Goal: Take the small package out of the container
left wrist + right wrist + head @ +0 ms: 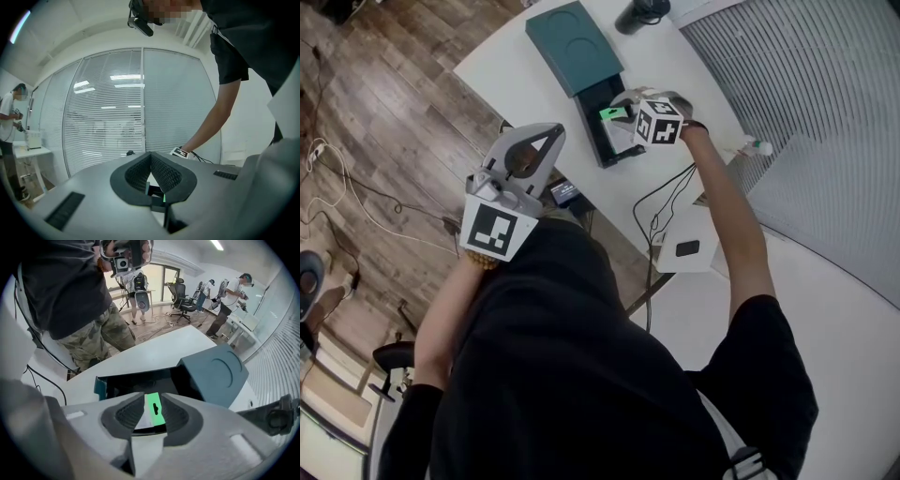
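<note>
Now the teal container (598, 150) lies on the white table (525, 84), close to its left edge. Its lid (574, 45) is slid toward the far end, so the dark inside is open at the near end. In that open part lies the small package (611, 113), bright green with a white portion beside it; the right gripper view shows a dark slot in its green face.

The right gripper (626, 111) points steeply down over the open end. In its own view its jaws stand apart, with the package (155, 411) showing in the gap between them and lying low in the container (101, 383). The pads do not press on it. The lid (215, 371) sits just to the right of the jaws there.

The left gripper (546, 139) is held level near the person's body, off the table's left edge and well apart from the container. Its jaw tips meet, with nothing between them (150, 154).

Bare table surface lies left of the container up to the edge and on the right toward the blinds. A white box (684, 246) with black cables stands nearer, under the right forearm.
</note>
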The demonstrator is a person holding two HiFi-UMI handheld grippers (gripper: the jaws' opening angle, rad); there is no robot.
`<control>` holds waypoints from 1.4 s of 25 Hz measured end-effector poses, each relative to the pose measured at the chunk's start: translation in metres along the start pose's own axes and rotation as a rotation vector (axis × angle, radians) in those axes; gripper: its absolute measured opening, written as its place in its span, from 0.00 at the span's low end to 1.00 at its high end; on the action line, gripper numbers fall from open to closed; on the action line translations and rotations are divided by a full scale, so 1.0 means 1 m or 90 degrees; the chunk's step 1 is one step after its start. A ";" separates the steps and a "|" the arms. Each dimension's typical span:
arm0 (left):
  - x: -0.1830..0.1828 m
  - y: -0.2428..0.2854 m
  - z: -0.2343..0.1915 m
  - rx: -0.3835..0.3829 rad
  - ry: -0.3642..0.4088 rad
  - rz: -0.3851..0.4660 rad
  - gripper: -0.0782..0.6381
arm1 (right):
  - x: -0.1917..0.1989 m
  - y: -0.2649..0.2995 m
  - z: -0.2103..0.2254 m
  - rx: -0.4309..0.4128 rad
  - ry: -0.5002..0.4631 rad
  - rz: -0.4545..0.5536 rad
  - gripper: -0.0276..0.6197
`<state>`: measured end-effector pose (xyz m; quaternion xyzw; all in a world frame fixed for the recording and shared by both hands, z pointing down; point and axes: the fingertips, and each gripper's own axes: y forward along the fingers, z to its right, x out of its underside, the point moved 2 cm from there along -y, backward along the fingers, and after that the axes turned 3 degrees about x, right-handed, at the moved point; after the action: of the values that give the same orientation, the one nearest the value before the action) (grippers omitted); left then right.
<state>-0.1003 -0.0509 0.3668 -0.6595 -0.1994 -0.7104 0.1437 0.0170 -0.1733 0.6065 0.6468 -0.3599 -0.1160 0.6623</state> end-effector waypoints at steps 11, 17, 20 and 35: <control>0.005 -0.003 -0.020 -0.016 -0.009 -0.010 0.12 | 0.014 0.029 0.004 -0.122 -0.046 -0.072 0.26; 0.013 -0.006 -0.029 -0.028 -0.014 -0.021 0.12 | 0.018 0.043 0.011 -0.156 -0.071 -0.105 0.31; 0.013 -0.011 -0.034 -0.033 -0.011 -0.018 0.12 | 0.014 0.049 0.011 -0.175 -0.057 -0.104 0.31; 0.017 -0.024 -0.049 -0.052 -0.018 -0.020 0.12 | 0.021 0.058 0.003 -0.296 0.028 -0.130 0.31</control>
<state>-0.1564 -0.0524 0.3787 -0.6718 -0.1821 -0.7106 0.1027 0.0123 -0.1805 0.6677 0.5128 -0.2417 -0.2477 0.7857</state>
